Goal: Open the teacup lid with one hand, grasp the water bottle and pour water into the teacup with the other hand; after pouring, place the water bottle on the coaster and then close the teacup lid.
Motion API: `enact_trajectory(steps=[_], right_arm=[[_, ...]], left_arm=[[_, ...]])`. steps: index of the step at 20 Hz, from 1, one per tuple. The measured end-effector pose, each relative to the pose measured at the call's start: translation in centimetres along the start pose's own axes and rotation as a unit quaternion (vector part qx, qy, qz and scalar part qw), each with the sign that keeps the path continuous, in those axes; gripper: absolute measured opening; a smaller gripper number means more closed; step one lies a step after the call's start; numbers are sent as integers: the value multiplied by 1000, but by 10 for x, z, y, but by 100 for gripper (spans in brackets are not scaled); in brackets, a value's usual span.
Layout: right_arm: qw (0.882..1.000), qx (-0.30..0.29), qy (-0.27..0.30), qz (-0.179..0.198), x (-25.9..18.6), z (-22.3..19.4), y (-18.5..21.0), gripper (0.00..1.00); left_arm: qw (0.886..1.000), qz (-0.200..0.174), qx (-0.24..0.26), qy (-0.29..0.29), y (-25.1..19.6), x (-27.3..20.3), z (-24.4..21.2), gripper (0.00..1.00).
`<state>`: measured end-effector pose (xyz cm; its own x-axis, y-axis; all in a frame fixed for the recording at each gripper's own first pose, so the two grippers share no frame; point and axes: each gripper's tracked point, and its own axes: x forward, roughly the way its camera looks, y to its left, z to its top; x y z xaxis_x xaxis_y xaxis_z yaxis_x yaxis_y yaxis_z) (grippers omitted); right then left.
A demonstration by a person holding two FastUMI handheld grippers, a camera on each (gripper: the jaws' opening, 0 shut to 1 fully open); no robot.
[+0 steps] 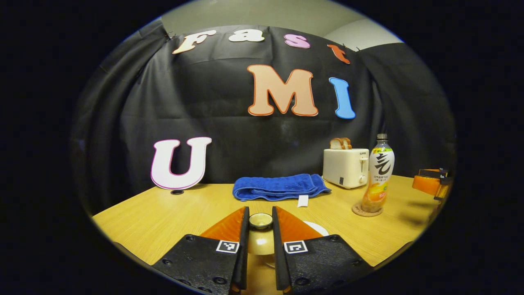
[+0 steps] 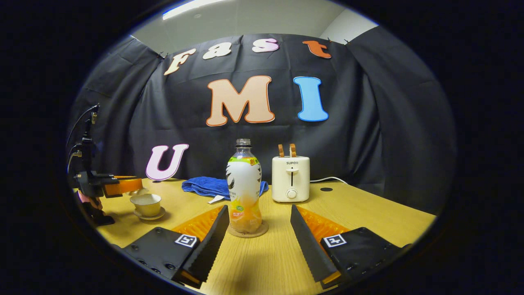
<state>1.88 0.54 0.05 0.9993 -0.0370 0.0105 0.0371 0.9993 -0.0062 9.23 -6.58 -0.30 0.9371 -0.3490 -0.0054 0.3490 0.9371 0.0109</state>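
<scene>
In the left gripper view my left gripper [image 1: 260, 213] is shut on the knob of the beige teacup lid [image 1: 260, 241], held above the table. A bit of the white saucer [image 1: 317, 227] peeks out behind one finger. The right gripper view shows the left gripper [image 2: 123, 185] holding just above and left of the lidless teacup [image 2: 146, 203] on its saucer. The water bottle [image 2: 244, 188] stands upright on the round coaster [image 2: 247, 232]. My right gripper [image 2: 258, 211] is open, its fingers on either side of the bottle's base and not touching it.
A folded blue towel [image 1: 280, 187] lies at the back of the wooden table [image 1: 163, 217]. A white toaster [image 1: 346, 167] with bread slices stands to its right, close behind the bottle [image 1: 378, 176]. The right gripper [image 1: 432, 184] hovers at the table's right side.
</scene>
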Motion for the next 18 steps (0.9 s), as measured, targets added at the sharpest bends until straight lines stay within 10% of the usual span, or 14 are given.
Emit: enact_trajectory(steps=[18], right_arm=[[1000, 0, 1, 2, -1, 1, 1, 95]], left_arm=[[993, -95, 53, 51, -37, 2, -16, 26]])
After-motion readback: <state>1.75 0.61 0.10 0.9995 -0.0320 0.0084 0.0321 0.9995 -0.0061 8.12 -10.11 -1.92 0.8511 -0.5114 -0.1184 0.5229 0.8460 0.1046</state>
